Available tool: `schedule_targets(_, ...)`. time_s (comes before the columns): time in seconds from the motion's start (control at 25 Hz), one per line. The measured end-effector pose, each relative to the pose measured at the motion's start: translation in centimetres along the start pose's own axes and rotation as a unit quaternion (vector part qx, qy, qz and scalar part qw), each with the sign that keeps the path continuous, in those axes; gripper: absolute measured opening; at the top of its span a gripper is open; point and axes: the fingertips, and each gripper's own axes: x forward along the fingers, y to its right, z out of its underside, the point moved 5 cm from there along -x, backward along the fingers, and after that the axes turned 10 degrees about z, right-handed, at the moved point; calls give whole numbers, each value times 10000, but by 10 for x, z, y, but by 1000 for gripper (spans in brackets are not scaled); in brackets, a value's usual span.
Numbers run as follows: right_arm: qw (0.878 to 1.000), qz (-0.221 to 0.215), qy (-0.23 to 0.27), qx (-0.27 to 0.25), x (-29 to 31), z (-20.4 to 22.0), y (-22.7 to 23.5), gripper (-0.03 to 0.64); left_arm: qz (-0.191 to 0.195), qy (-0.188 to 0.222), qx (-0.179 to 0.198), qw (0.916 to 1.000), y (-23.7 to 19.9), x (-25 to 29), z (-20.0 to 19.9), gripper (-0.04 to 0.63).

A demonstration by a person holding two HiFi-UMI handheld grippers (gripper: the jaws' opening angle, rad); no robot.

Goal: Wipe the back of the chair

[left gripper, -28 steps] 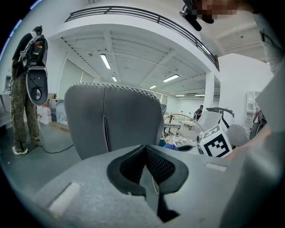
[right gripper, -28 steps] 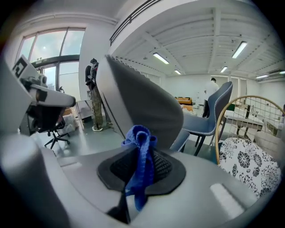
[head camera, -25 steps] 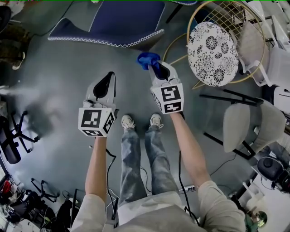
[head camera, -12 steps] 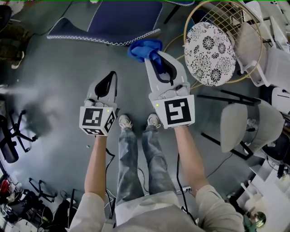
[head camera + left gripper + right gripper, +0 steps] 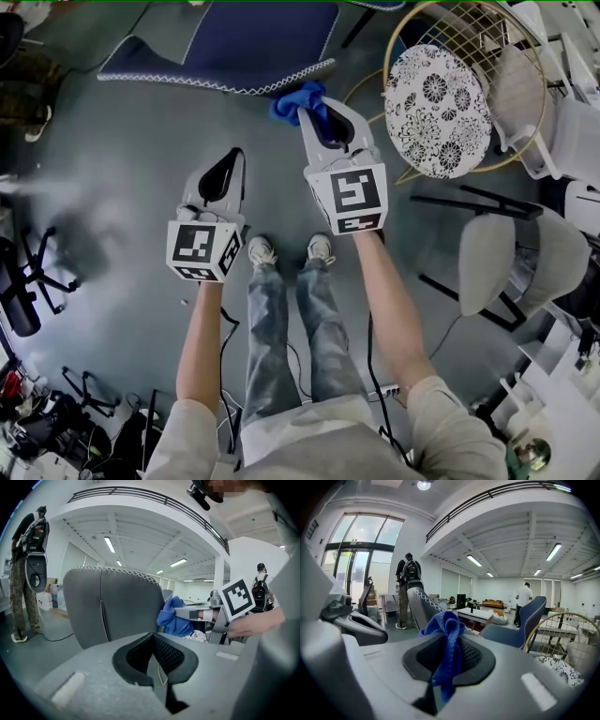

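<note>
The dark blue chair back (image 5: 246, 39) with a white stitched rim lies at the top of the head view. It looks grey in the left gripper view (image 5: 111, 607). My right gripper (image 5: 313, 105) is shut on a blue cloth (image 5: 297, 97), which sits at the stitched lower right edge of the chair back. From the left gripper view the cloth (image 5: 172, 618) is right beside the chair's right side. In the right gripper view the cloth (image 5: 448, 641) hangs bunched between the jaws, with the chair back (image 5: 422, 605) just behind it. My left gripper (image 5: 231, 161) is shut and empty, short of the chair.
A gold wire chair with a floral cushion (image 5: 438, 97) stands close on the right. Grey chairs (image 5: 511, 259) are at the right edge. Cables and stands lie at the lower left (image 5: 89, 394). A person (image 5: 27, 569) stands beyond the chair on the left.
My right gripper has moved forward with the blue cloth, from the open floor to the chair back's stitched edge. The left gripper has hardly moved.
</note>
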Motion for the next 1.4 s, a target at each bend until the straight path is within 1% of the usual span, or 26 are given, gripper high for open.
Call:
schedule_targets(0.36, 9954, 12, -896, 352, 41, 63, 15, 55, -8, -68, -43, 10000, -8, 5, 2, 5)
schedule_targets(0.56, 9895, -3, -1422, 266, 62, 106, 19, 55, 11, -77, -101, 9999, -11, 12, 3, 5)
schedule_targets(0.68, 9862, -74, -1637, 227, 72, 124, 19, 55, 34, -84, -105, 9999, -12, 16, 2, 5)
schedule_targets(0.88, 9845, -232, -1718, 271, 84, 132, 20, 55, 23, -86, -100, 9999, -21, 19, -1, 5)
schedule_targets(1.0, 9817, -253, -1868, 276, 84, 140, 24, 55, 35, -93, -87, 9999, -18, 24, -2, 5)
schedule_targets(1.08, 9818, -243, -1863, 273, 81, 141, 25, 55, 56, -111, -78, 9999, -15, 26, -2, 5)
schedule_targets(1.24, 9848, -269, -1704, 182, 70, 133, 24, 55, 73, -131, -60, 9999, -13, 25, -1, 5)
schedule_targets(1.4, 9903, -226, -1372, 20, 46, 113, 28, 55, 61, -84, -39, 9999, -8, 25, -4, 5)
